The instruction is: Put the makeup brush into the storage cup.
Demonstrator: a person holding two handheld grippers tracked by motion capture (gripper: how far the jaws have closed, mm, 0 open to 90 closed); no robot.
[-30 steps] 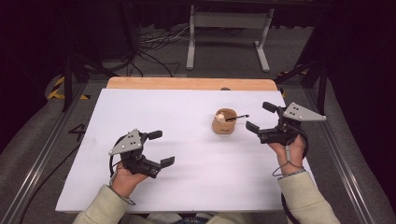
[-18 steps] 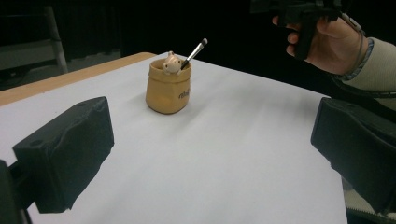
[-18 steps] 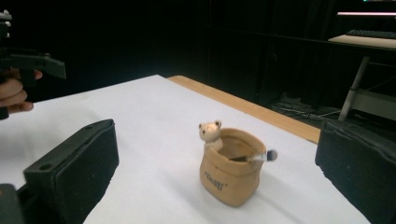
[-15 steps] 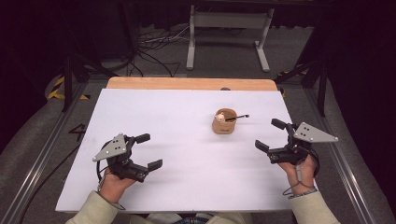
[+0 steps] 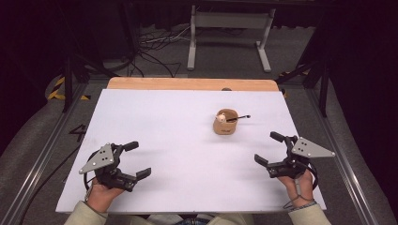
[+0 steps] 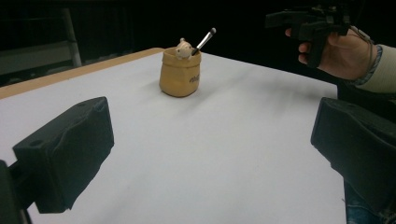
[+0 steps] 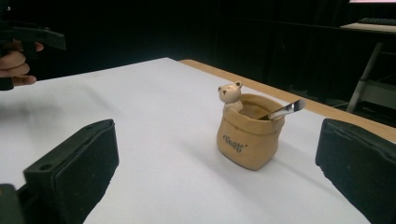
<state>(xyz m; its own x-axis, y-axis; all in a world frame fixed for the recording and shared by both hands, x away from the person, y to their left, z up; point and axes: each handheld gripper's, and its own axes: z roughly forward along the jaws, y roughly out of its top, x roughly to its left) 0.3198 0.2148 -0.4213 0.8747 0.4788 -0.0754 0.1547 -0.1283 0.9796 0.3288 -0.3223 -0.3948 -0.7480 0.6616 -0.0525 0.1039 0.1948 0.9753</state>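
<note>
1. A tan sack-shaped pot (image 5: 225, 124) with a small bear figure (image 7: 230, 95) at its rim stands upright on the white table sheet (image 5: 187, 136), towards the far right part.
2. A thin tool with a metal ferrule (image 7: 283, 110) leans out of the pot, tip up.
3. The left gripper (image 5: 135, 161) is held well to the near left of the pot, jaws wide apart and empty.
4. The right gripper (image 5: 269, 148) is near right of the pot, clear of it, jaws also spread with nothing between them.
</note>
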